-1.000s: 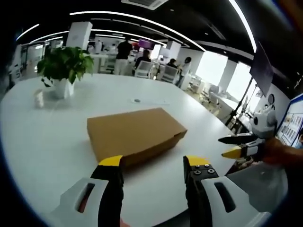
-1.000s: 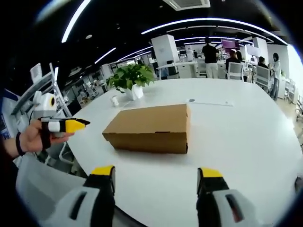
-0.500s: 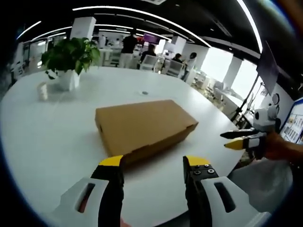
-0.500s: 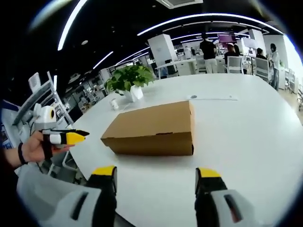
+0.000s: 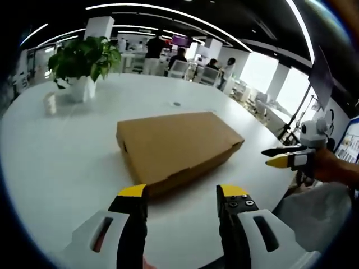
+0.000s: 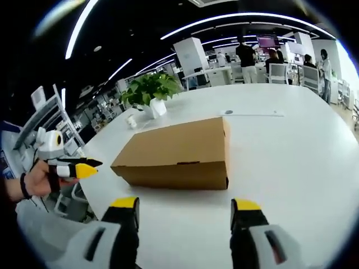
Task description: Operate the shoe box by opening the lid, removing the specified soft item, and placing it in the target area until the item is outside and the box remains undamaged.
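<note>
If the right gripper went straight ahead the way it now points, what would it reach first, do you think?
Most likely the long front side of the closed brown cardboard shoe box, which lies on the white table right ahead of the open right gripper. Nothing stands between them, though the gap is hard to judge.

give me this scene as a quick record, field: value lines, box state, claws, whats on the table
box: brown shoe box, lid closed, flat on white table
left claw: left claw open, short of the box, empty
right claw: right claw open, short of the box, empty
contact: none with box
soft item: cannot tell, box shut
other: potted plant past the box
</note>
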A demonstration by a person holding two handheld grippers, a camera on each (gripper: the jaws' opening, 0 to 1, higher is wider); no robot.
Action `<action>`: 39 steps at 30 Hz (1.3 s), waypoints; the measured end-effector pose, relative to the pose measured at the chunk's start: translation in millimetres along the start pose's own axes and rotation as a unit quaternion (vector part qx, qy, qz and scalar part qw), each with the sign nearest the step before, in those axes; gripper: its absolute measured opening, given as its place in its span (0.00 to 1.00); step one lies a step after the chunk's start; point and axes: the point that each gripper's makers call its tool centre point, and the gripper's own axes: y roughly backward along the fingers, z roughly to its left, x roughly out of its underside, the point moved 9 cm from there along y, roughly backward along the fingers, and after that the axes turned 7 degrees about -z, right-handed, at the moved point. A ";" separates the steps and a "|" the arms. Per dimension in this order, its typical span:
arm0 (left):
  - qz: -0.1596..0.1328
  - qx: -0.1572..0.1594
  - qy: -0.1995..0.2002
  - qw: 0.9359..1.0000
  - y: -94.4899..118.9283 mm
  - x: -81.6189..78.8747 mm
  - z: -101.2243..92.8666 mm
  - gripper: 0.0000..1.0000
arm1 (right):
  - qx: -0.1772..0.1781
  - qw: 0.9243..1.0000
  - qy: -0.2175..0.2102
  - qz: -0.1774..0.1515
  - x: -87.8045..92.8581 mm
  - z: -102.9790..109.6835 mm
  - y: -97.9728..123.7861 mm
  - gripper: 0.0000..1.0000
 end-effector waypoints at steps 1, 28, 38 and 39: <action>0.001 0.000 0.001 1.000 -1.1 0.1 1.6 0.50 | 0.000 1.000 0.000 0.002 0.5 -1.1 -1.9 0.64; 0.037 0.008 -0.001 0.999 -37.6 -4.3 32.4 0.50 | 0.004 0.999 0.042 0.025 -34.4 -27.9 -63.5 0.49; 0.043 0.011 -0.010 0.999 -51.0 -14.4 40.7 0.50 | -0.002 0.997 0.071 0.038 -40.6 -29.0 -83.5 0.50; 0.045 0.010 -0.014 0.999 -52.2 -15.2 41.7 0.50 | -0.002 0.997 0.069 0.036 -41.0 -29.3 -83.7 0.50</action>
